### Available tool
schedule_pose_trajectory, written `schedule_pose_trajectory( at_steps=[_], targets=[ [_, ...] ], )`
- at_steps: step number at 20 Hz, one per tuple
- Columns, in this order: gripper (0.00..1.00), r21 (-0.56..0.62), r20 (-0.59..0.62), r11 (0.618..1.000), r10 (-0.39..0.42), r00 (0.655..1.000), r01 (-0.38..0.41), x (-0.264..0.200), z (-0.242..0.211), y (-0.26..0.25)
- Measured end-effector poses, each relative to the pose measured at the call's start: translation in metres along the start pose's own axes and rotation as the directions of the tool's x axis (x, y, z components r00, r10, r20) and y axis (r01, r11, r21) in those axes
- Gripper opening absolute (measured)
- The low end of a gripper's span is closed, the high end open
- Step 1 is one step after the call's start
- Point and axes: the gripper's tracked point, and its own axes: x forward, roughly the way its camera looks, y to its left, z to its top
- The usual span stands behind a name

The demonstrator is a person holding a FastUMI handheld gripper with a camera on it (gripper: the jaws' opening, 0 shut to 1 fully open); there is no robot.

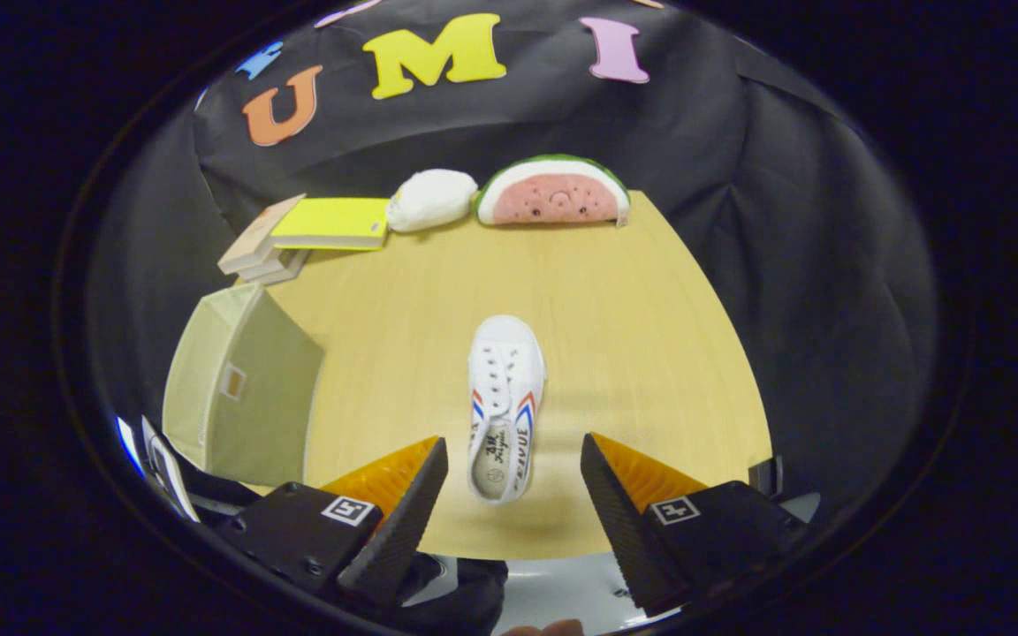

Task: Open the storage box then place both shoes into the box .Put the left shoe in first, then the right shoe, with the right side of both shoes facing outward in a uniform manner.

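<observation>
- The gripper [513, 495] hangs above the near edge of the wooden table [650, 353], fingers spread wide with nothing between them.
- A white canvas sneaker [505, 402] lies on the table just ahead of the fingers, about midway between them, heel opening nearest the claw and toe pointing away. Red and blue stripes mark its sides. I see one shoe on the table.
- The fabric storage box [239, 393], pale green, stands beyond and to the outside of the left finger, well apart from the sneaker. From this angle I cannot tell whether its lid is open or what lies inside.
- Far beyond the fingers, by the booth wall, sit a stack of books [315, 234], a white plush [431, 199] and a watermelon-slice plush [555, 194].
- Judgement: the step in hand looks like the approach to pick up this sneaker; whether it is the left or the right one I cannot say.
- The next move calls for lowering the open fingers over the heel or collar, closing across it, then carrying it leftward to the box with its right side facing outward.
</observation>
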Motion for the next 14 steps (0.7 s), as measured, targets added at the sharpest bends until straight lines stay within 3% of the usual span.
schedule_pose_trajectory(
  at_steps=[7, 14],
  targets=[
    [0.98, -0.021, -0.136, 0.999, 0.037, 0.990, -0.040, 0.076, -0.007, -0.013],
    [0.94, 0.012, -0.237, 0.997, 0.078, 0.968, -0.077, 0.118, -0.002, -0.009]
  ],
)
